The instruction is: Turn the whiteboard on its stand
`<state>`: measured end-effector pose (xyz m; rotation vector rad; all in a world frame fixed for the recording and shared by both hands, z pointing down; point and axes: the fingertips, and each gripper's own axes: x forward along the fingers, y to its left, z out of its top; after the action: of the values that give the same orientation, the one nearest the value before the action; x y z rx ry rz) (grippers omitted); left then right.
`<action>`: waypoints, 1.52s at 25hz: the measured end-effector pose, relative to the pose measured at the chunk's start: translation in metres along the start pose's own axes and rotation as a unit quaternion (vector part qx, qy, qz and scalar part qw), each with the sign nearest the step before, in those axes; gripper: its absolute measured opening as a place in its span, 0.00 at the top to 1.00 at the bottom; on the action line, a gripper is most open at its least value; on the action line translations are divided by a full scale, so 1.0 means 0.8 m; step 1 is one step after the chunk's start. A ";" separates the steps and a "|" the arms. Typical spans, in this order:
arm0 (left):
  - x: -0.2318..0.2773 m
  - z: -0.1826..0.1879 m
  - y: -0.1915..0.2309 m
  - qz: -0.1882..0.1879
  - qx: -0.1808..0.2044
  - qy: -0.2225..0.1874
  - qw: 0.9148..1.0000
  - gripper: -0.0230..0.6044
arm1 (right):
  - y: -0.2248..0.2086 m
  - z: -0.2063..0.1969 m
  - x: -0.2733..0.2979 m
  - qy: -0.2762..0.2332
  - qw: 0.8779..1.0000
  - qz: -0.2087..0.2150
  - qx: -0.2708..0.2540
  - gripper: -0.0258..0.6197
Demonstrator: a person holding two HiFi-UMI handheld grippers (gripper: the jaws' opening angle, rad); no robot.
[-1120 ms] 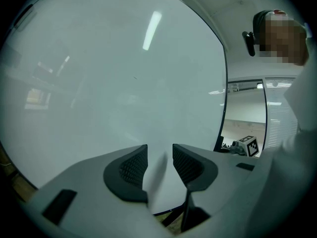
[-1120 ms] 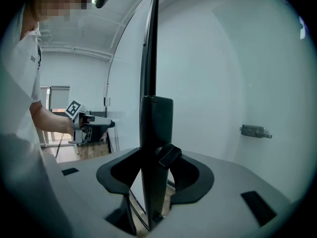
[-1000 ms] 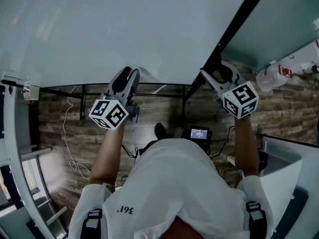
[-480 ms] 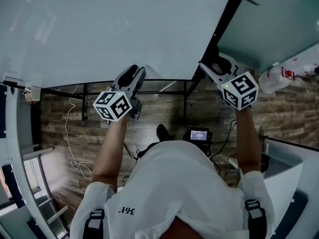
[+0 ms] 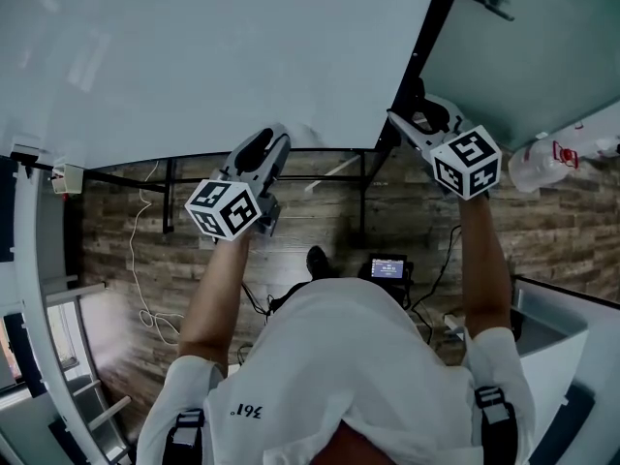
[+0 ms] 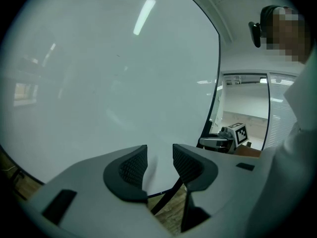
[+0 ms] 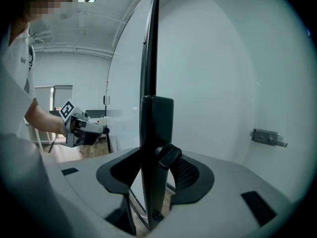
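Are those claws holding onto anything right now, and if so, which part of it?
The right claw is clamped on the whiteboard's black side frame, near the board's lower corner. The left claw is open and holds nothing.

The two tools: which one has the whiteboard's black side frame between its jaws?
The right tool: its jaws close on the black side frame. The left tool stands open before the whiteboard, holding nothing.
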<state>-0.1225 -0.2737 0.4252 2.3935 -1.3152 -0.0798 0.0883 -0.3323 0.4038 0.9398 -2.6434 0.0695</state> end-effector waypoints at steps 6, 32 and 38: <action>0.001 0.001 -0.006 -0.002 -0.005 -0.004 1.000 0.72 | -0.005 0.002 0.006 0.000 1.000 0.006 -0.003 0.64; -0.048 -0.014 -0.112 -0.009 -0.009 -0.048 0.999 0.72 | -0.016 -0.037 -0.038 -0.018 0.997 -0.057 0.048 0.59; -0.065 -0.028 -0.139 0.006 -0.012 -0.056 0.998 0.72 | -0.010 -0.039 -0.076 -0.030 0.997 -0.055 0.044 0.60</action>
<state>-0.0571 -0.1715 0.3963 2.3920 -1.3694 -0.2289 0.1467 -0.2972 0.4132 1.1317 -2.6573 0.1351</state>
